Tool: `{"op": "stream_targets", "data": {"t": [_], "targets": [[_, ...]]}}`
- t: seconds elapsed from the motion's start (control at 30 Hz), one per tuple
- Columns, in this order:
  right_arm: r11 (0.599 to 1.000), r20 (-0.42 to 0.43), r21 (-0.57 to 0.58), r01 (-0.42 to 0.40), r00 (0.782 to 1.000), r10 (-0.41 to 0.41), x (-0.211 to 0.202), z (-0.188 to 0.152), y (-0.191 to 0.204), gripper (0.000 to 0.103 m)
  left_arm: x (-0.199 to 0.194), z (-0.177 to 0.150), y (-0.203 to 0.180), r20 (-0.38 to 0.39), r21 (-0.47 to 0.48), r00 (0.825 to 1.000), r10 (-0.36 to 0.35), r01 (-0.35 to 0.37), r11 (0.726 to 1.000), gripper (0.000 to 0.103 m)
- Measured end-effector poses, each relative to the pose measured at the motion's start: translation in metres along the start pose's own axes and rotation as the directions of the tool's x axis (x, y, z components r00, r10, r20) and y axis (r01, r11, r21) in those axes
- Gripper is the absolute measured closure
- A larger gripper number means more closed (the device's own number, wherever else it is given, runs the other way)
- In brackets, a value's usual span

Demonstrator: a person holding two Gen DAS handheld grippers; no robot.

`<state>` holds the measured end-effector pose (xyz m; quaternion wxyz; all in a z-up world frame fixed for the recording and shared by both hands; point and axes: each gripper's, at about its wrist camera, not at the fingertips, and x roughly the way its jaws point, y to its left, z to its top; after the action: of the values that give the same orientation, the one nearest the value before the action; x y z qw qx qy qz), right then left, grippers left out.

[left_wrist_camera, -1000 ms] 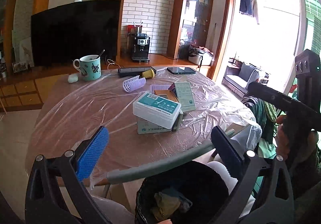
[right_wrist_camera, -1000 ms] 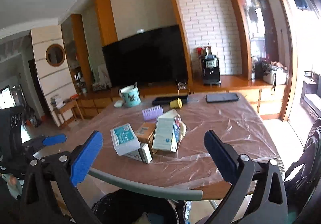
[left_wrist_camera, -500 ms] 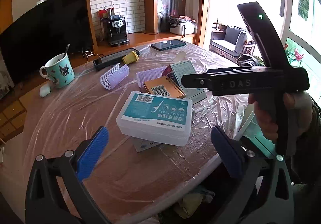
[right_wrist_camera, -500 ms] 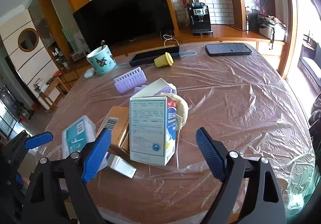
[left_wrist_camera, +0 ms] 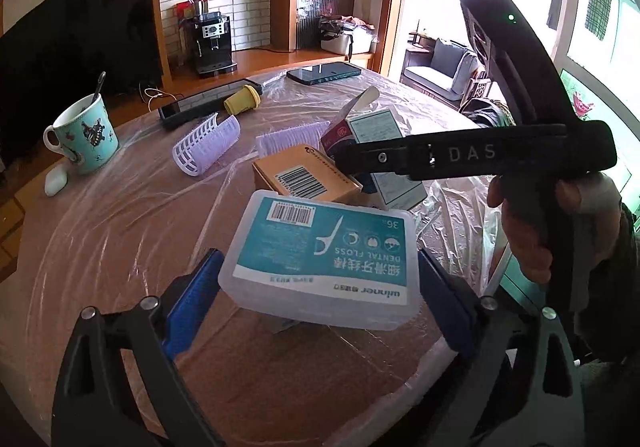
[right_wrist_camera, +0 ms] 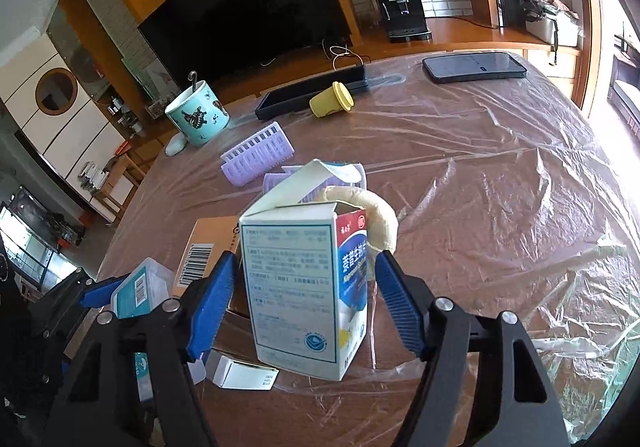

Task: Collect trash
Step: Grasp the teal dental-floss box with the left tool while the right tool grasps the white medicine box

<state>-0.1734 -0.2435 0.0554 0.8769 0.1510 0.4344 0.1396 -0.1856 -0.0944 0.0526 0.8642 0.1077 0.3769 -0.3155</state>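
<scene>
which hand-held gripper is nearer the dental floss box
Left. The left hand-held gripper straddles the dental floss box, jaws closing; the right hand-held gripper is around the carton beside it.

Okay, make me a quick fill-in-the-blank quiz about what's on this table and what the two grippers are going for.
1. The left gripper is closing around a box of dental ____.
2. The right gripper is closing around an upright carton whose top flap is ____.
3. The spoon stands in the ____ with a handle.
4. The yellow cup lies on its ____.

Missing words: floss; open; mug; side
</scene>
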Motion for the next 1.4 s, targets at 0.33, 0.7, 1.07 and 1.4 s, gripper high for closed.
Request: {"op": "stream_targets", "data": {"t": [0.33,0.7,1.07,1.4], "targets": [[0.998,0.000,-0.055,0.014,1.000,-0.014,-0.008,-0.003,0.003,0.033,0.005,0.003,-0.001,-0.001,0.032,1.000,0.001,-0.001,0.999,0.014],[0.983,-0.005,-0.135,0.121,0.992,-0.123,0.011,-0.004,0.012,0.035,0.009,0.005,0.000,-0.011,0.026,0.999,0.035,-0.034,0.999,0.021],[0.991,0.035,-0.135,0.010,0.999,-0.006,-0.008,-0.008,0.009,0.057,-0.005,0.002,0.005,0.031,-0.060,0.999,0.019,-0.018,0.998,0.021],[0.991,0.056,-0.109,-0.077,0.995,0.083,-0.039,-0.016,0.004,0.057,-0.030,-0.005,0.001,0.076,-0.124,0.995,0.065,-0.055,0.991,0.021]]}}
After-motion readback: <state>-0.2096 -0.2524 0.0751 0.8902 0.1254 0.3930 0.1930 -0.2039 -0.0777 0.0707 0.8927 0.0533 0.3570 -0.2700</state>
